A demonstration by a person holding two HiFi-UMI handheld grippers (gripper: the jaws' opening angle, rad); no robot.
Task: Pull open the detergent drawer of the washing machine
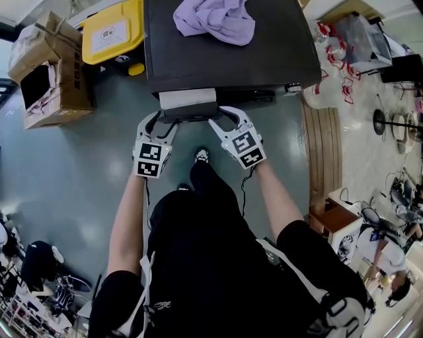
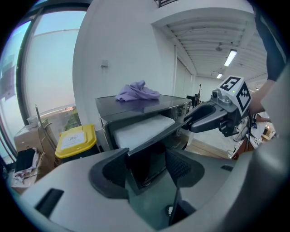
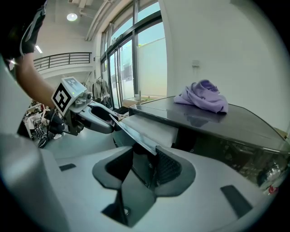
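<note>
The dark-topped washing machine (image 1: pixel 264 63) has a purple cloth (image 1: pixel 215 20) lying on it. Its detergent drawer (image 1: pixel 188 99) stands pulled out, showing a white inside behind a dark front panel (image 1: pixel 193 114). My left gripper (image 1: pixel 160 127) holds the panel's left end; in the left gripper view the panel's corner (image 2: pixel 146 156) fills the gap between the jaws of this gripper (image 2: pixel 147 165). My right gripper (image 1: pixel 221 123) grips the right end; in the right gripper view the thin panel edge (image 3: pixel 136 136) runs between the jaws of that gripper (image 3: pixel 144 167), against the ribbed pad (image 3: pixel 166 168).
A yellow-lidded bin (image 1: pixel 114 32) and cardboard boxes (image 1: pixel 49 72) stand left of the machine. A wooden platform (image 1: pixel 324 145) and bags (image 1: pixel 347 39) lie to its right. The person's legs and a shoe (image 1: pixel 201 156) are right below the drawer.
</note>
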